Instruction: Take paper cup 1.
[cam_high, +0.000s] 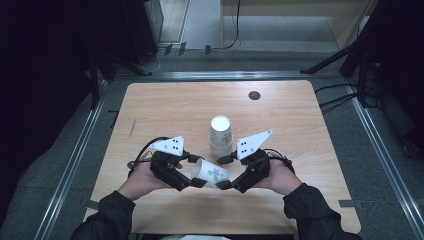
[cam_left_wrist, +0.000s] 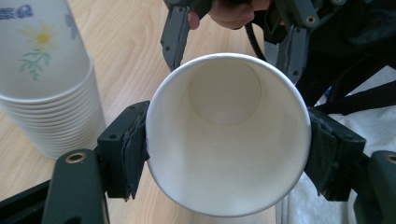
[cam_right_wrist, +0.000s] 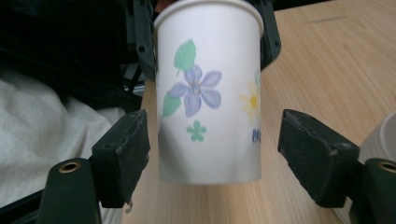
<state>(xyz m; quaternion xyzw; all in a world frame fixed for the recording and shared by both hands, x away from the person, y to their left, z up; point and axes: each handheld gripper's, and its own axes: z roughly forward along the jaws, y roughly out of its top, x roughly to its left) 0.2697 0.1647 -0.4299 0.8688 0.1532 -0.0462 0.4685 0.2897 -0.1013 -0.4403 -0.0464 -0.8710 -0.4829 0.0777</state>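
**Inspector:** High view first. Where does the work stand?

**Assistant:** A single paper cup (cam_high: 210, 174) lies on its side above the near part of the table (cam_high: 150, 107), between the left gripper (cam_high: 196, 171) and the right gripper (cam_high: 223, 172). The stack of cups (cam_high: 220, 136) stands upside down just behind them, near the table's middle. One cup is off the stack, I judge; the handover between hands looks to be in progress.

**Inspector:** Left gripper view?

**Assistant:** The cup's open mouth (cam_left_wrist: 228, 135) faces the camera. Both pads (cam_left_wrist: 132, 151) press on its rim sides, so this claw is clenched on the cup. The stack (cam_left_wrist: 46, 84) stands to one side on the table.

**Inspector:** Right gripper view?

**Assistant:** The cup's flowered wall (cam_right_wrist: 208, 93) sits between the pads (cam_right_wrist: 122, 156), with a clear gap on each side. This claw is released; it touches nothing.

**Inspector:** Remaining?

**Assistant:** Setting the cup down somewhere, not yet done. The rest of the stack is untouched.
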